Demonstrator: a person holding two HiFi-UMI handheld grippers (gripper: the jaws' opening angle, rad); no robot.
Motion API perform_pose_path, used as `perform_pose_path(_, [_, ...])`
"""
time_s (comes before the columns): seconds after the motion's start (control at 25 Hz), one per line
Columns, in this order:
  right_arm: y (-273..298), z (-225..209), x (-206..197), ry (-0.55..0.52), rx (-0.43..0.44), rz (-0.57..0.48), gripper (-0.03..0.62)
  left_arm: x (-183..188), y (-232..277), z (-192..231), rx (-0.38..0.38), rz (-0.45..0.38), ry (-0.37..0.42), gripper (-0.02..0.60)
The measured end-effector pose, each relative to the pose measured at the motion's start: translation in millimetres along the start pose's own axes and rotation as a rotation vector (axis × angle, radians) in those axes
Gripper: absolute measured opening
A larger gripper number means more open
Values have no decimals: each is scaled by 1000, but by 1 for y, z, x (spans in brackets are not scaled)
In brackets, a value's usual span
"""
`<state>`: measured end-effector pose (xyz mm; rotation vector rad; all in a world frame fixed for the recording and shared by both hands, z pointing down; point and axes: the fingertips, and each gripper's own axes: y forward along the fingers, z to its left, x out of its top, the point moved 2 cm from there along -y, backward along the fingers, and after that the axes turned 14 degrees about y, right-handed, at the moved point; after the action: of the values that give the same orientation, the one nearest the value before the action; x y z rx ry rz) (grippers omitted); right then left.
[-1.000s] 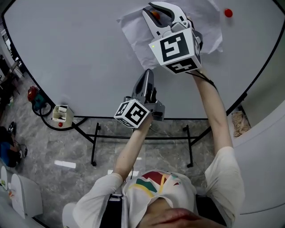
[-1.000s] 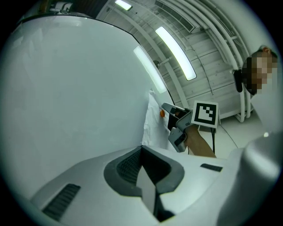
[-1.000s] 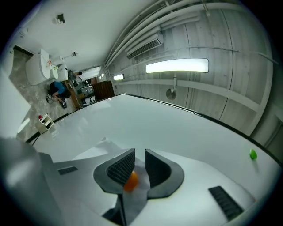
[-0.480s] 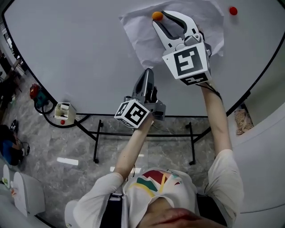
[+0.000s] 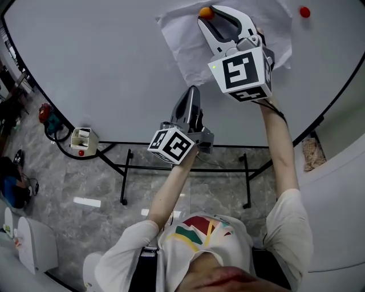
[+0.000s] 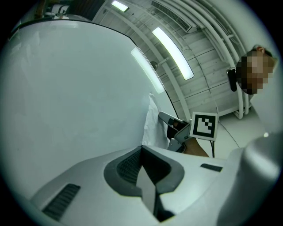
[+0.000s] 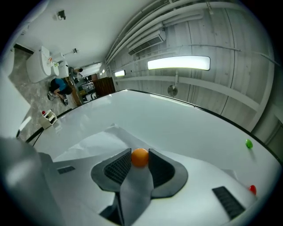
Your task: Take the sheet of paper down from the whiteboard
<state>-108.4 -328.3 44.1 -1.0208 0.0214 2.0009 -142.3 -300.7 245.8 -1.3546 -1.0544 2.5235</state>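
Nearest the camera, the left gripper (image 5: 193,91) is held up on a bare forearm in front of the lower part of the whiteboard (image 5: 102,68). It points up the board. In its own view its jaws are pressed together with nothing between them, and its tips stand just off the bare white surface. Higher and to the right, the right gripper (image 5: 210,16) reaches up on a straightened arm to the top of the board. Its jaws are pinching a small orange magnet (image 7: 139,157), which sits right at the jaw tips and touches both dark pads. The magnet lies on the paper (image 5: 181,48), near that sheet's upper edge. The paper is a creased white sheet on the upper middle of the whiteboard, partly under the right gripper. The left gripper view shows its near edge curling a little away from the board. Well to the right of the paper a red magnet (image 5: 305,11) sticks to the board, apart from the sheet. The right gripper view also shows a green magnet (image 7: 248,143) further along the same side. At the board's lower left, beside the frame, a small box (image 5: 81,140) sits. The stand's black legs rest on the marbled floor (image 5: 68,182) below.
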Motion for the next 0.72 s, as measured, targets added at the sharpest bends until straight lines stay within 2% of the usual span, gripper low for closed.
perform_pose_path(0.12, [4, -11, 7, 25, -13, -23, 130, 1, -4, 1, -3, -7, 7, 43])
perform_pose_path(0.28, [7, -19, 15, 29, -24, -37, 130, 6, -19, 0, -18, -42, -25, 43])
perform_pose_path(0.56, [1, -23, 13, 49, -32, -52, 130, -13, -54, 32, 117, -9, -87, 43])
perform_pose_path(0.64, [-1, -23, 13, 61, -31, -55, 130, -10, -51, 32, 91, -10, -49, 43])
perform_pose_path(0.72, [-2, -24, 13, 63, -35, -57, 130, -4, -41, 24, 38, -12, 22, 43])
